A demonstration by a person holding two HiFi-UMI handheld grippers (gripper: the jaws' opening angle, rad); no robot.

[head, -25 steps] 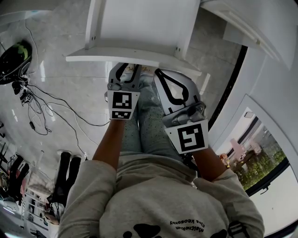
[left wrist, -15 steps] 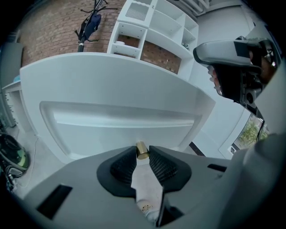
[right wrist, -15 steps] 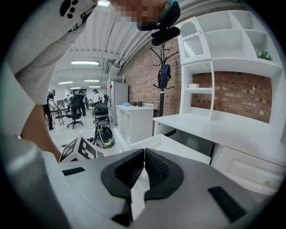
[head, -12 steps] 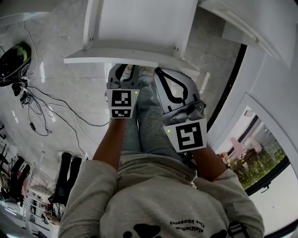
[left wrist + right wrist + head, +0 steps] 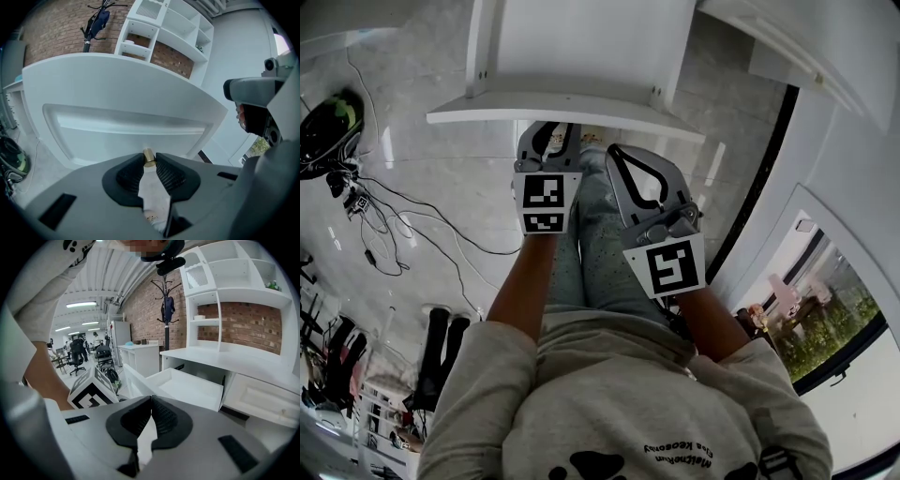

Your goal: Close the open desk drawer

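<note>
With our left claw (image 5: 149,164), jaws just closing, pinching the slick brass knob (image 5: 148,157) on the open drawer (image 5: 126,126) pulled out from the counter (image 5: 225,359) and our right claw (image 5: 151,399) clenched empty, we judge the drawer light, rigid, and best pushed straight at that knob.

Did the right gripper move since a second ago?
Yes, a little. In the head view the right gripper has slid left against the open drawer: its marker cube now lines up with the drawer front's right end, not past it.
</note>
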